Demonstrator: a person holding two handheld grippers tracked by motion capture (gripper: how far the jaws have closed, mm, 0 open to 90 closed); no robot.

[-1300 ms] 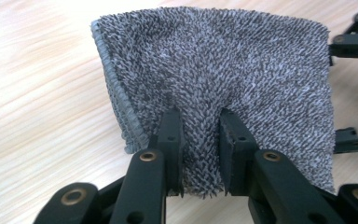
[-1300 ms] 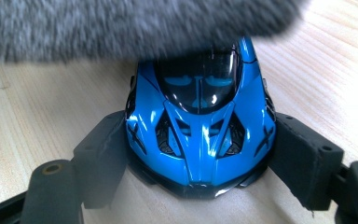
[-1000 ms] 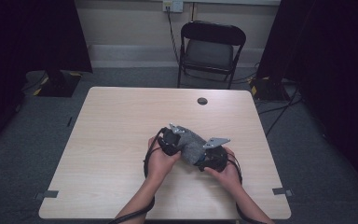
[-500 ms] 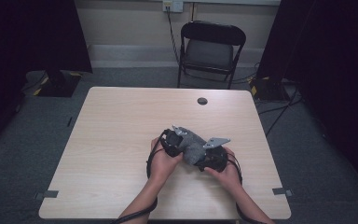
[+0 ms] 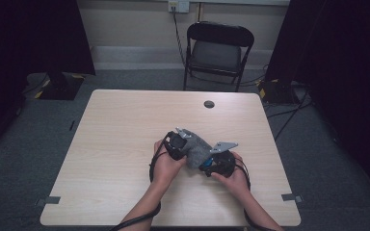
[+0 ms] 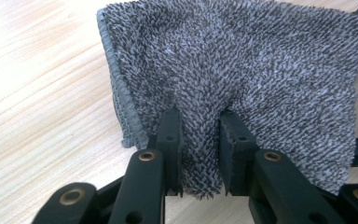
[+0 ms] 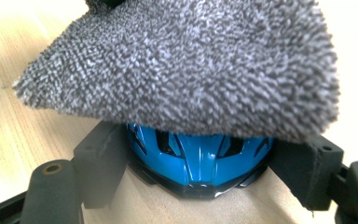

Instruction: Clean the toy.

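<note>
Cloth (image 5: 196,150), grey and fluffy, sits at centre frame of the high view, above the desk (image 5: 115,144), bridging both claws. The left claw (image 6: 199,156) pinches its near edge. The right claw (image 7: 200,163), spread, brackets a blue toy (image 7: 198,156) under the cloth's overhang.

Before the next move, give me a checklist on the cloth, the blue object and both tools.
1. Left tool gripping the grey cloth: ok, a fold is pinched between its jaws.
2. Right tool around the blue object: ok, a jaw stands on each side; firm contact cannot tell.
3. Cloth over the blue object: ok, it drapes across the top.
4. Cloth spread flat: not ok, it is bunched between the tools in the high view.
5. What the blue object is: cannot tell.
6. Free table around the hands: ok.
</note>
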